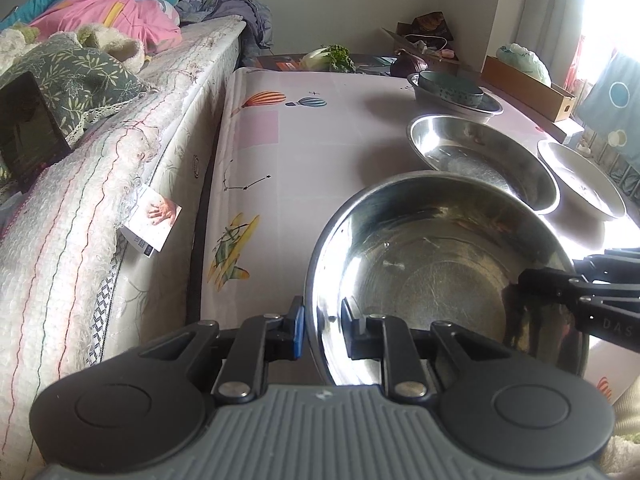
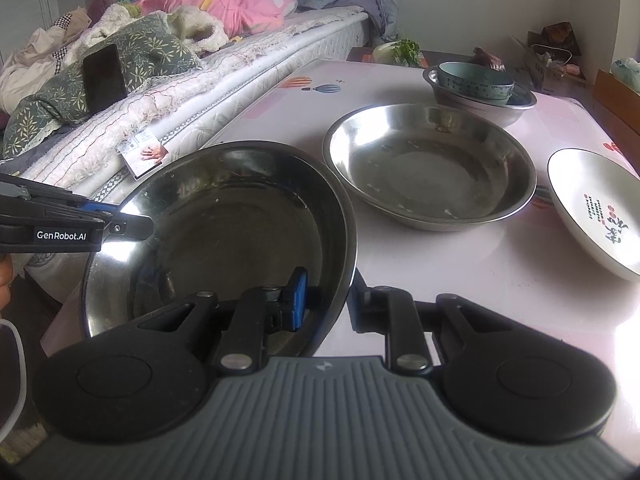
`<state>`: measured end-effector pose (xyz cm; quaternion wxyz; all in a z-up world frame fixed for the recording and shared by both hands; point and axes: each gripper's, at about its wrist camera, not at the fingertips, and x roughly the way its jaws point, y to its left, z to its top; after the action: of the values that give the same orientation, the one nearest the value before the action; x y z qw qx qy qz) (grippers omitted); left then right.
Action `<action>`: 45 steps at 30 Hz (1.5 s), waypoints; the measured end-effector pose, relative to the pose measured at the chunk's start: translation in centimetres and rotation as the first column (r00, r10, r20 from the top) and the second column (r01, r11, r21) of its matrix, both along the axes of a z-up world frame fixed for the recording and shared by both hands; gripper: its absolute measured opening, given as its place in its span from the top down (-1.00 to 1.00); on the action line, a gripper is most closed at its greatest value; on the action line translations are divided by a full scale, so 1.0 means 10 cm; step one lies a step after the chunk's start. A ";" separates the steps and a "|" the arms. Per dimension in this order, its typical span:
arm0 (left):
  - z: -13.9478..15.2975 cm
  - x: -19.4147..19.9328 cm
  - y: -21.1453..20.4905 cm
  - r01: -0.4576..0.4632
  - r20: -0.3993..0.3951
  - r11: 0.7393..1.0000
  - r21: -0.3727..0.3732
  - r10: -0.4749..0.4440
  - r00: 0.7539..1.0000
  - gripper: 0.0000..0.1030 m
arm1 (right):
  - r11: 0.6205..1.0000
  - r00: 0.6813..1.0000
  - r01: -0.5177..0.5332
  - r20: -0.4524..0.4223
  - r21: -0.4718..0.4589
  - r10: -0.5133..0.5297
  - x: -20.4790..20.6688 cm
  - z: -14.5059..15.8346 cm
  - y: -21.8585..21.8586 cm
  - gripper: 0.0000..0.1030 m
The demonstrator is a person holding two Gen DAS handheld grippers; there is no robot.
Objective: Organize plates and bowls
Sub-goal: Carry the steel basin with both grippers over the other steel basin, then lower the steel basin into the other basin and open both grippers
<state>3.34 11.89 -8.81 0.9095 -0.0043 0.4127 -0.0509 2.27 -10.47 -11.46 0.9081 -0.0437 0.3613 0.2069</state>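
Left wrist view, bottom centre of the frame: the left gripper is closed down to a narrow gap on the near rim of the large steel basin, one blue pad outside the wall and the other finger inside it. At the right edge of that same frame the right gripper comes in from the side and pinches the basin's opposite rim. Seen from the right wrist view, the right gripper is likewise nearly closed, its blue pad inside the basin and the other finger outside the rim, while the left gripper reaches in from the left edge onto the far rim; a bit of the person's hand shows at the left edge. Both tools point downward at a slant toward the table. Whether the basin rests on the table or is raised off it I cannot tell. Just beyond it, toward the upper right, sits a second steel basin, and to the right of that a white ceramic plate with printed characters. Farther back a teal bowl sits inside a smaller steel basin. Along the left side runs a bed piled with bedding.
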 end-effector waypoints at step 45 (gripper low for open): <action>0.38 0.38 -0.42 0.048 0.069 0.999 -0.003 -0.047 0.996 0.61 | 0.991 0.993 0.099 0.052 0.086 -0.104 0.18 0.29 -0.46 0.61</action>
<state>7.10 7.66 -4.99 0.9217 0.0050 0.3807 -0.0736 4.11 -15.09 -8.60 0.9283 0.0068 0.3284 0.1740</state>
